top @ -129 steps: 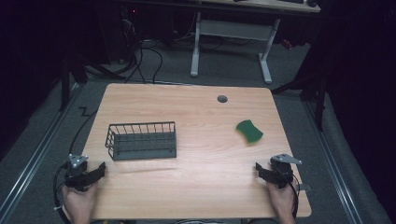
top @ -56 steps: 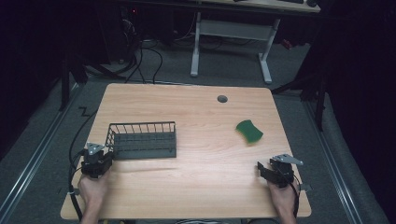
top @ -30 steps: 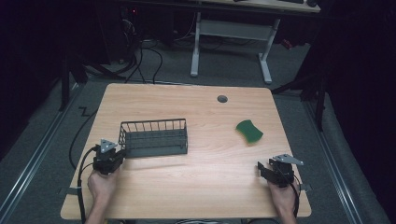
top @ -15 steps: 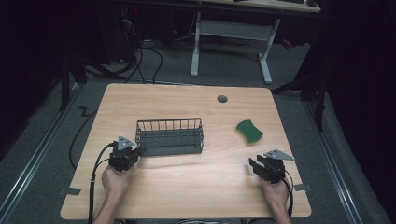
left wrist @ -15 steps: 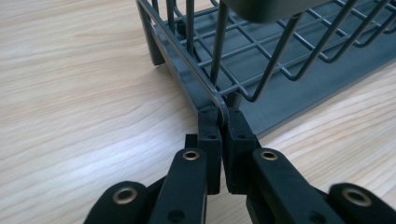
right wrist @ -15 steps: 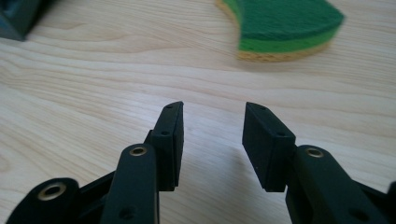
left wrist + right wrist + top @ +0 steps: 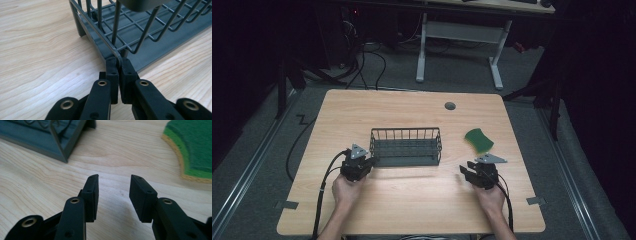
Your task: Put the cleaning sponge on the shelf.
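A dark grey wire basket (image 7: 406, 146) stands near the middle of the wooden table (image 7: 412, 210). My left gripper (image 7: 362, 165) is at its near left corner, shut on the basket's lower rim wire (image 7: 119, 57). A green sponge (image 7: 479, 140) with a yellow underside lies to the right of the basket; its curved edge appears again as the sponge (image 7: 195, 147) at the top right of the right gripper view. My right gripper (image 7: 469, 172) rests low over the table, open with nothing between its jaws (image 7: 113, 192), just short of the basket's right end (image 7: 62, 135) and the sponge.
A small round grey grommet (image 7: 450, 106) sits near the table's far edge. Cables trail from both grippers over the near edge. A white desk frame (image 7: 459, 35) stands on the floor beyond the table.
My left gripper took hold of the basket and dragged it rightward from the left part of the table toward the middle. My right gripper shifted forward and left.
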The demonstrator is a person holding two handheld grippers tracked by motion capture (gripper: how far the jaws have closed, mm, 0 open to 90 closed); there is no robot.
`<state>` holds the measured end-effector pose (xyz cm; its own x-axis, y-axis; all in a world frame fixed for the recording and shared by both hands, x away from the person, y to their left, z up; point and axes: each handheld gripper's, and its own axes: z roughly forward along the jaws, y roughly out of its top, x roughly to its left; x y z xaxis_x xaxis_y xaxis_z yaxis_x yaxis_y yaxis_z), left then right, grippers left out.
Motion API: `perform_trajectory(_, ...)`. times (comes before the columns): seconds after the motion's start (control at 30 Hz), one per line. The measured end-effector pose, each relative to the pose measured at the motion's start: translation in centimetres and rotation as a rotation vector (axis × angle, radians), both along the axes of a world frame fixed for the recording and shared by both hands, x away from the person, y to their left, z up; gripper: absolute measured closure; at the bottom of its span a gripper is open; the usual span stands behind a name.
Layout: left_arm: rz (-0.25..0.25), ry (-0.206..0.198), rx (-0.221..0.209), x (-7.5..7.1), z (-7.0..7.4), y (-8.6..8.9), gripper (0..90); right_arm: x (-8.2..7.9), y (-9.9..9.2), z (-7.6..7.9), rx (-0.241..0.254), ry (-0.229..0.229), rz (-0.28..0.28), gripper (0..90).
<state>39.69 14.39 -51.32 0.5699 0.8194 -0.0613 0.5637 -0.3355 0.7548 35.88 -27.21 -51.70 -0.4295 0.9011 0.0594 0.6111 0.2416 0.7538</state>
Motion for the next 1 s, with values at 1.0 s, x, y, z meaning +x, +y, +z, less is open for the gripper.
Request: perform_trajectory(1.0,-0.093,0.016,-0.002,2.2,0.3,-5.8,87.5,1.4,2.2,0.9,-0.013,-0.012,0.059,79.2)
